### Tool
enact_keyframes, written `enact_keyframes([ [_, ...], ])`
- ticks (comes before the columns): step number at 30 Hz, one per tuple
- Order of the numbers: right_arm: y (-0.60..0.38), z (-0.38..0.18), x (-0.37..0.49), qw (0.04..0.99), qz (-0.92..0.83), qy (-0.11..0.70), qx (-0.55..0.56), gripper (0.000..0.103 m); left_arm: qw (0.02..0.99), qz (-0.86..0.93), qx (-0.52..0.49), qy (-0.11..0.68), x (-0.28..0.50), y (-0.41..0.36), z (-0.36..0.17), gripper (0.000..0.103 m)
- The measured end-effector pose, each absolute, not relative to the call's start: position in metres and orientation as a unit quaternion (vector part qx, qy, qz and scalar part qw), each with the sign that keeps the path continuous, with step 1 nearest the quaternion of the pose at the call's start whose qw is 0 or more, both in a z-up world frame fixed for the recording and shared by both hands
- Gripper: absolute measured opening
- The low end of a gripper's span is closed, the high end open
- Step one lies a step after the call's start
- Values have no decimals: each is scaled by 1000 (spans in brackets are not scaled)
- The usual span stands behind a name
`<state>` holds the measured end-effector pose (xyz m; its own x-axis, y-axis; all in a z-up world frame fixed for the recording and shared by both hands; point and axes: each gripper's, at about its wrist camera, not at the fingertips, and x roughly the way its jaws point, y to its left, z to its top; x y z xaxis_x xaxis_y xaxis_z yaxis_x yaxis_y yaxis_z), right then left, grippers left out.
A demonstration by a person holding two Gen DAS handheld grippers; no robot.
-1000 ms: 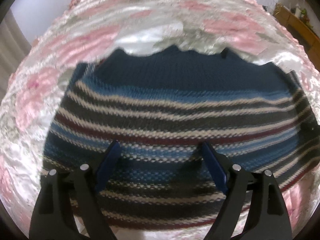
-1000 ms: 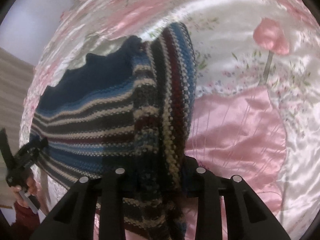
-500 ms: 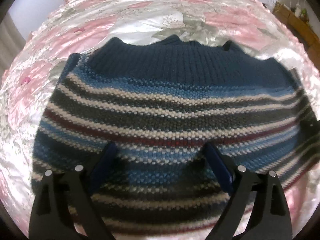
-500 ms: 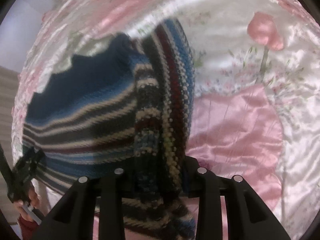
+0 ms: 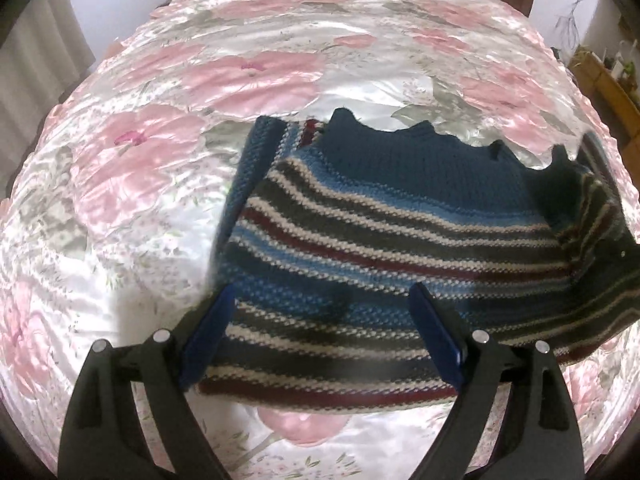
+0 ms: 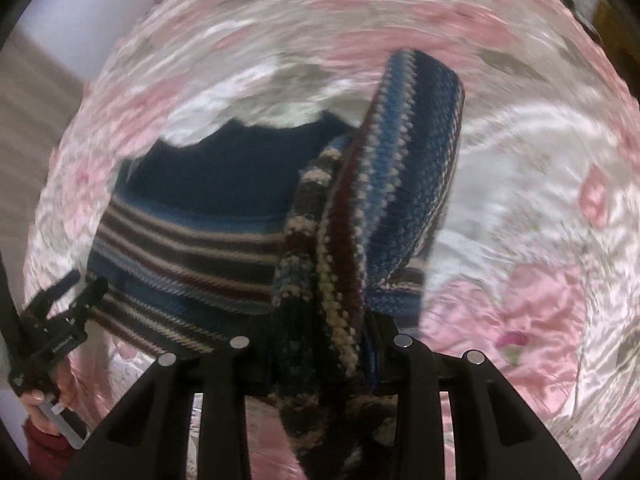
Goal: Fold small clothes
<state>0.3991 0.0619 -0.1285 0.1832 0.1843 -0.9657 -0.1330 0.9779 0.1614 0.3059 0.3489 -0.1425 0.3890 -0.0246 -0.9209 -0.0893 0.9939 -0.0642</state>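
**Black grippers, blue pads, a red sleeve**

The left gripper had black arms, silver screw heads and blue pads. The right gripper was black too. At eight o'clock, a hand wore a dark red sleeve.

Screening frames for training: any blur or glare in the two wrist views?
Left wrist: mostly sharp, slight smear on the sweater's near hem; satin bedspread throws bright glare; fisheye bends the bed edge. Right wrist: motion blur throughout, the bedspread streaked, the stripes still readable where the right tool grips; corners black.
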Motion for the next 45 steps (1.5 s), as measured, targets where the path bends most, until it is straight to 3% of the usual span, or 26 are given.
enact_keyframes([
  [4, 93, -141, 395, 764, 121, 633, -15, 34, 831, 16, -53, 554, 306, 347, -145, 88],
  [6, 100, -152, 393, 757, 124, 641, -17, 40, 828, 14, -54, 558, 307, 344, -148, 88],
  [13, 90, -159, 391, 734, 182, 651, 69, 77, 826, 6, -49, 561, 310, 330, -149, 88],
  [20, 36, -115, 379, 760, 191, 609, 122, 76, 823, -40, -74, 562, 317, 295, -137, 88],
  [24, -3, -107, 374, 783, 138, 599, 96, 76, 816, -78, -87, 566, 327, 259, -131, 89],
  [35, -72, -149, 351, 769, 100, 618, 127, 74, 787, -110, -103, 599, 359, 187, -154, 90],
  [45, -81, -173, 342, 764, 107, 623, 132, 74, 775, -112, -100, 613, 363, 174, -174, 90],
])
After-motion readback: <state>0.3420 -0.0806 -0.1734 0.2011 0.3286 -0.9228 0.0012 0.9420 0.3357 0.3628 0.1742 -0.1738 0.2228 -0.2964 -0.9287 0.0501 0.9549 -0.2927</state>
